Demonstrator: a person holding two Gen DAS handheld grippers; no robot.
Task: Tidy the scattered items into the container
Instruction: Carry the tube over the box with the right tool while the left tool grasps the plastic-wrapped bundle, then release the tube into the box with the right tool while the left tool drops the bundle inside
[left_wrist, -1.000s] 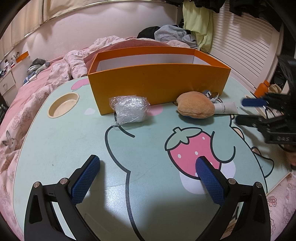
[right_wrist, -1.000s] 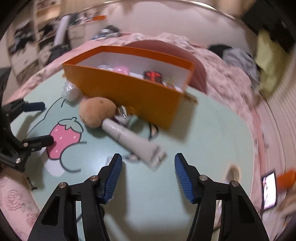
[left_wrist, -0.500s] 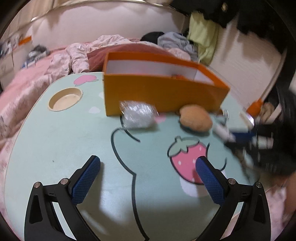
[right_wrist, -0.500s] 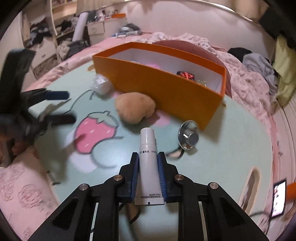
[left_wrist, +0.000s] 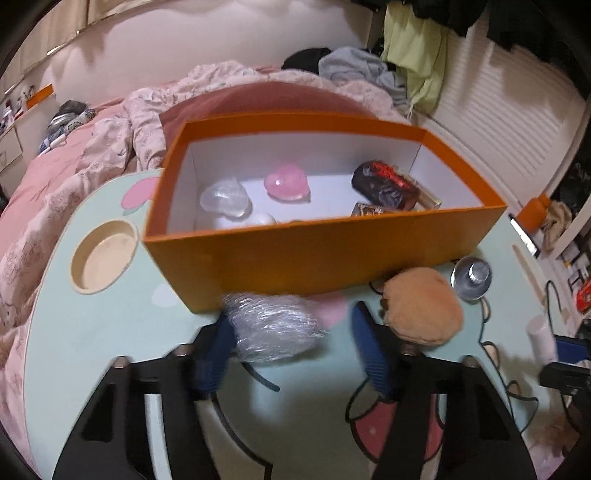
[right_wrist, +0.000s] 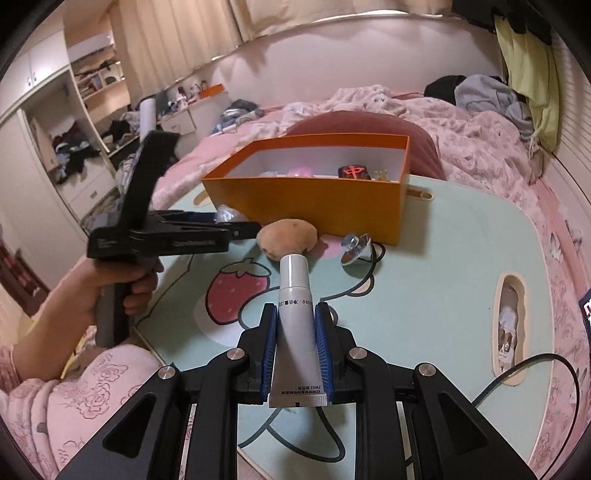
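An orange box (left_wrist: 325, 254) stands on the mint table and holds a clear piece, a pink heart and a dark wrapped item. A plastic-wrapped bundle (left_wrist: 273, 328) lies against its front wall. My left gripper (left_wrist: 291, 317) straddles the bundle with its jaws closing; the left pad touches it and the right pad stands a little apart. A brown plush bun (left_wrist: 421, 310) and a silver metal disc (left_wrist: 472, 282) lie to the right. My right gripper (right_wrist: 295, 314) is shut on a white tube (right_wrist: 293, 280), held above the table, cap pointing at the box (right_wrist: 306, 203).
A round cup recess (left_wrist: 103, 258) sits in the table's left side and an oval slot (right_wrist: 511, 325) near its right edge. A person's hand (right_wrist: 122, 291) holds the left gripper (right_wrist: 243, 229). A black cable (right_wrist: 517, 373) trails bottom right. Pink bedding surrounds the table.
My left gripper has moved forward to the box and its jaws have narrowed around the bundle. My right gripper has shut on the tube and lifted it off the table.
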